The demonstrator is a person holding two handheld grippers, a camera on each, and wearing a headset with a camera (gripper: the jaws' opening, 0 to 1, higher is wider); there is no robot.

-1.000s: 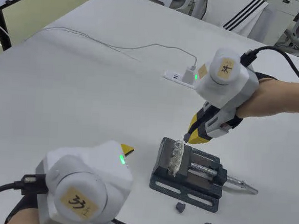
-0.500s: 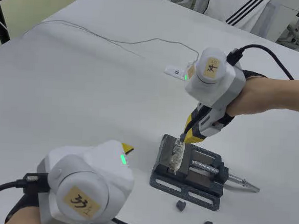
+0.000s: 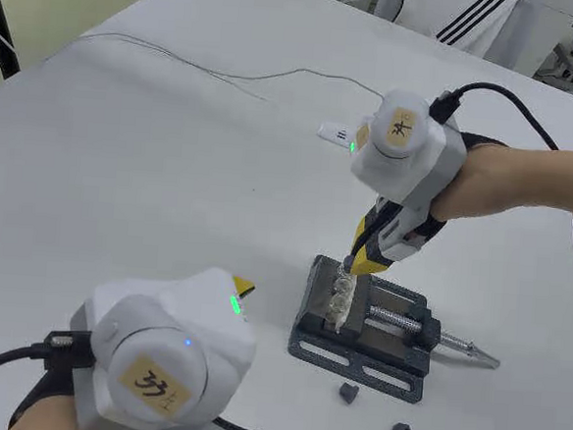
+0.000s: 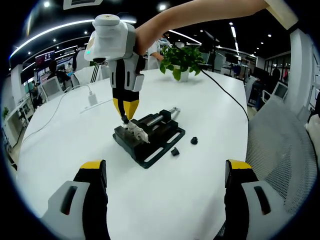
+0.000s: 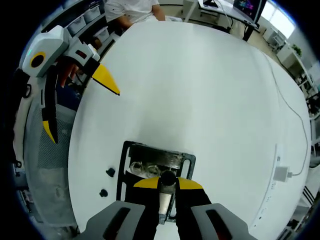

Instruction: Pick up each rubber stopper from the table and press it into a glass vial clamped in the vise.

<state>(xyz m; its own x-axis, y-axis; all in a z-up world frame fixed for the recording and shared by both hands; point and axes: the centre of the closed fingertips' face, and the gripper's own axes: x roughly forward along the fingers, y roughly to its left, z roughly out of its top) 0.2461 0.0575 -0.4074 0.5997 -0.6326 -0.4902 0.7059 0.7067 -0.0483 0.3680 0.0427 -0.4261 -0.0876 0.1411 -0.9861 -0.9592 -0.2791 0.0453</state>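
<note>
Rubber stopper [image 5: 168,177], small and dark, sits pinched between the nearly closed yellow tips of the right gripper [image 3: 350,266]. It is poised at the mouth of the far vial in the row of glass vials [image 3: 339,299] clamped in the vise [image 3: 380,359]; whether it touches the rim I cannot tell. Two loose stoppers [image 3: 349,394] lie on the table [image 3: 172,168] just beside the vise base, on the person's side. The left gripper [image 4: 166,167] hangs well apart from the vise, its jaws spread wide with nothing between them. The main risk from here, as I judge it, is an off-centre push. The stopper could cock in the mouth, skid off the rim and drop among the vials, or the slanted tips could load the glass sideways and crack it or lever it loose. The pinch looks slight, so the stopper may also squirm out under pressure.
</note>
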